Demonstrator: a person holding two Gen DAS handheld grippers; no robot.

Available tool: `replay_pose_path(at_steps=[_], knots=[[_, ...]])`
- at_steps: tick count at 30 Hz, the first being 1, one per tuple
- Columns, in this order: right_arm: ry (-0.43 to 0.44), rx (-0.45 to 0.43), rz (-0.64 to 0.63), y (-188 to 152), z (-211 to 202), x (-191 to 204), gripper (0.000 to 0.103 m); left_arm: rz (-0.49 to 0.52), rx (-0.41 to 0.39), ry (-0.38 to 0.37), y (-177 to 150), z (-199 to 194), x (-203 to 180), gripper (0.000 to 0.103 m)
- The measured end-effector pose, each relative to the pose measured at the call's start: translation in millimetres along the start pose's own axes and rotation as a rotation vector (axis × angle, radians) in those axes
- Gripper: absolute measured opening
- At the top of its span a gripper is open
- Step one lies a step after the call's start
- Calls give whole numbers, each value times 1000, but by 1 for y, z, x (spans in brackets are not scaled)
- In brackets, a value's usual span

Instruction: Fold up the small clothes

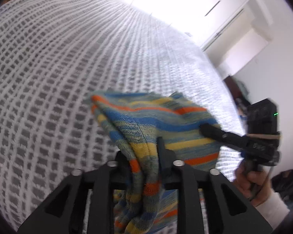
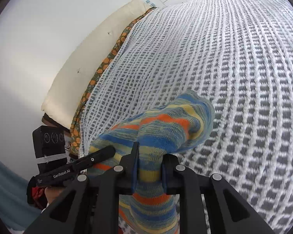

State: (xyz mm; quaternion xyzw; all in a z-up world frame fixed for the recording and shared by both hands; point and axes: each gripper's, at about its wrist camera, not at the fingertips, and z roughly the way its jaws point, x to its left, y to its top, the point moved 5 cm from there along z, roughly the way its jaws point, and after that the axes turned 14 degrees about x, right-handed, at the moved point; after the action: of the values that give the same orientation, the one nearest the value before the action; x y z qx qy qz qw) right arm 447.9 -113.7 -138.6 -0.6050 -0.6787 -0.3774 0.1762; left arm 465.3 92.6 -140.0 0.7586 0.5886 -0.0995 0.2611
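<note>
Left wrist: both grippers' jaws pinch the striped sock (image 1: 156,124) above the open waffle blanket (image 1: 68,68).

I see one striped knit garment (image 1: 162,124), blue, yellow, orange and grey-green bands, bunched and creased, lifted off the bed. It hangs draped in folds, one end rounded and bulging (image 2: 185,120), the rest trailing down out of view.
</note>
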Motion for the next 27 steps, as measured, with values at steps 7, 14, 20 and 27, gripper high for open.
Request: replay_pose_path(at_steps=[7, 14, 20, 27], knots=[[-345, 15, 113, -4, -6, -47, 88, 37, 27, 509, -41, 23, 18, 72], [-573, 27, -60, -73, -58, -12, 98, 63, -197, 774, -97, -37, -34, 100], [-645, 58, -108, -157, -79, 15, 99, -84, -76, 712, -138, -62, -50, 100], [-683, 45, -86, -206, -98, 38, 99, -96, -67, 682, -170, -77, -80, 100]])
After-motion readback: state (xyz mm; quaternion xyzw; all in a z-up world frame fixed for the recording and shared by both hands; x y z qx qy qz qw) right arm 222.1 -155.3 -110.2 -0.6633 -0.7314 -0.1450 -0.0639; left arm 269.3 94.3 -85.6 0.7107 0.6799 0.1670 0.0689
